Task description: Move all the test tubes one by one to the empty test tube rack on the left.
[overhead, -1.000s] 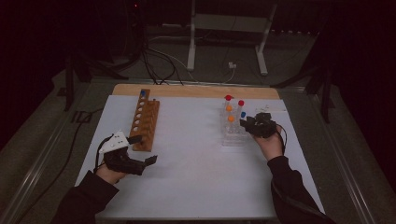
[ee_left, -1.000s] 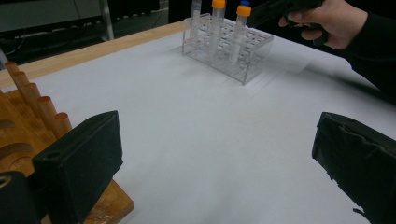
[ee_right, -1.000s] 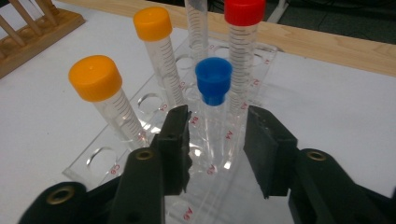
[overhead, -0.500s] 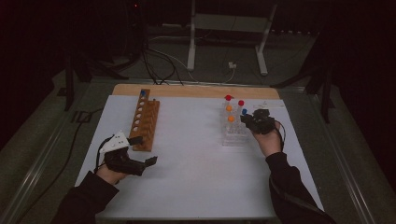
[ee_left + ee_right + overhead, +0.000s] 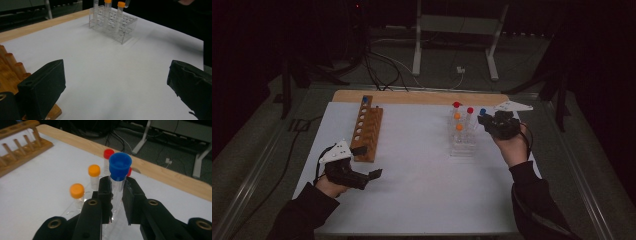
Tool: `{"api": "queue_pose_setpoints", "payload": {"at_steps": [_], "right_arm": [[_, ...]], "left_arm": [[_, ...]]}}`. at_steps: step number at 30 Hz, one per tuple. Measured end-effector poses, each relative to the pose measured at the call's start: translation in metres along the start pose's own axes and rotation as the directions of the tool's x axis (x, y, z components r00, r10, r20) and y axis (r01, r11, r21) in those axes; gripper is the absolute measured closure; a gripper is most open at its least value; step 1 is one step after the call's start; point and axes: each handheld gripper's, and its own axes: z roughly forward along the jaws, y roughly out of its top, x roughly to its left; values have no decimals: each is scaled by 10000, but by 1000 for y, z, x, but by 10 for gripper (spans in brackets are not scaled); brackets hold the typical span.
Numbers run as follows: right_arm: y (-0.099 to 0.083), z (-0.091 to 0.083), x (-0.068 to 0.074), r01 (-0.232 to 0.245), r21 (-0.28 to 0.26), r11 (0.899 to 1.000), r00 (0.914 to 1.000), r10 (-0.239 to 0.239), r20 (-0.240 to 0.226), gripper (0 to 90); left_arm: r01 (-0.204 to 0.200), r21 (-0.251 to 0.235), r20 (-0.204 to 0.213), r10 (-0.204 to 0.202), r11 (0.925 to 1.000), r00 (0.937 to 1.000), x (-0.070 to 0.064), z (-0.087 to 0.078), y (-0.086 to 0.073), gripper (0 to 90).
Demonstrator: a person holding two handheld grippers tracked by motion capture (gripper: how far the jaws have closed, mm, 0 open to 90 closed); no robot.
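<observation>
High view, your right gripper (image 5: 486,120): it has drifted up and to the right over the last second and now hangs at the far right corner of the clear rack (image 5: 463,145), pinching a blue-capped tube (image 5: 482,112).

High view, what that means: I'd say the tube is lifted clear of its slot, so you're mid-carry, probably heading for the wooden rack (image 5: 367,131) on the left, which already has one blue-capped tube at its far end.

High view, your left gripper (image 5: 366,161): hasn't budged, parked near the close end of the wooden rack with its jaws spread.

Left gripper view: jaws wide apart, nothing between them, just bare white table sheet (image 5: 105,75). The wooden rack (image 5: 10,72) sits right by one jaw; the clear rack (image 5: 113,22) with orange-capped tubes (image 5: 121,10) is well across the sheet.

Right gripper view: both jaws clamped on the tube body just under the blue cap (image 5: 120,166). Orange and red caps (image 5: 108,153) stand lower behind it.

Next bit: carry it level, I reckon, the grip is high on the tube.
</observation>
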Motion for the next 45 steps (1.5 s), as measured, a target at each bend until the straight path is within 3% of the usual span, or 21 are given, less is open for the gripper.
{"api": "queue_pose_setpoints", "payload": {"at_steps": [9,17,26,35,45], "right_arm": [[4,-27,22,611,42,9981,9960,-607,-663,771],[-7,-31,54,1130,150,9935,9799,-1089,-1669,771],[-23,-19,90,1538,330,9876,9503,-1387,-2787,771],[-41,-4,124,1904,538,9802,9116,-1562,-3803,770],[-50,3,151,2313,616,9709,8719,-1788,-4558,771]], "left_arm": [[-87,-65,421,90,9999,9991,-7,1,8,28],[-139,-4,793,139,9999,9968,-12,6,11,29],[-292,107,1161,278,9995,9928,-19,14,15,38],[-502,228,1585,460,9985,9863,-28,27,18,51],[-751,121,2055,710,9971,9761,-38,43,27,93]]}}
